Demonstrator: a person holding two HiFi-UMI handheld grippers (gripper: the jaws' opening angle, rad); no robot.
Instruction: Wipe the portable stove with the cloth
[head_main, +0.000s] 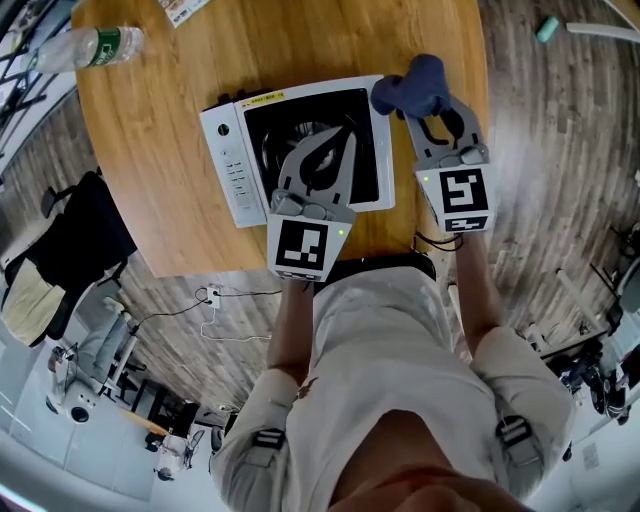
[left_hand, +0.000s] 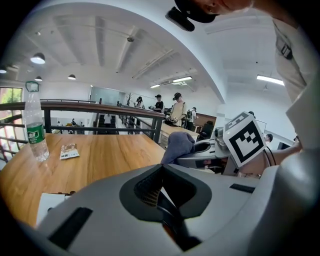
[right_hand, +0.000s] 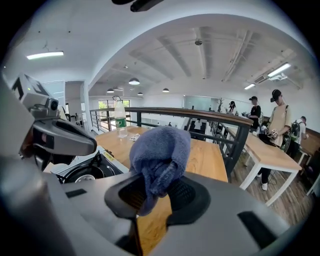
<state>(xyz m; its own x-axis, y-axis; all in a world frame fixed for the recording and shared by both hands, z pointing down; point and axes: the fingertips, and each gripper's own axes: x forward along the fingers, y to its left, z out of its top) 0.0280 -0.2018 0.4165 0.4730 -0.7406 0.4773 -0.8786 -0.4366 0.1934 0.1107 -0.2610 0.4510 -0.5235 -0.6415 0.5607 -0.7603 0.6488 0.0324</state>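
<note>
The portable stove (head_main: 232, 165), white with a black top and a round burner, lies on the round wooden table (head_main: 150, 120). My left gripper (head_main: 325, 150) hangs over the burner with its jaws shut and nothing between them. My right gripper (head_main: 425, 105) is shut on a bunched blue cloth (head_main: 412, 88), held above the stove's right far corner. In the right gripper view the cloth (right_hand: 159, 161) bulges up between the pads, with the stove's burner (right_hand: 82, 172) below to the left. The left gripper view shows the cloth (left_hand: 177, 145) and the right gripper off to the right.
A plastic water bottle (head_main: 85, 47) lies at the table's far left, with a small printed packet (head_main: 182, 9) near it at the far edge. A black chair (head_main: 75, 240) stands left of the table. People stand at other tables beyond a railing (right_hand: 210, 117).
</note>
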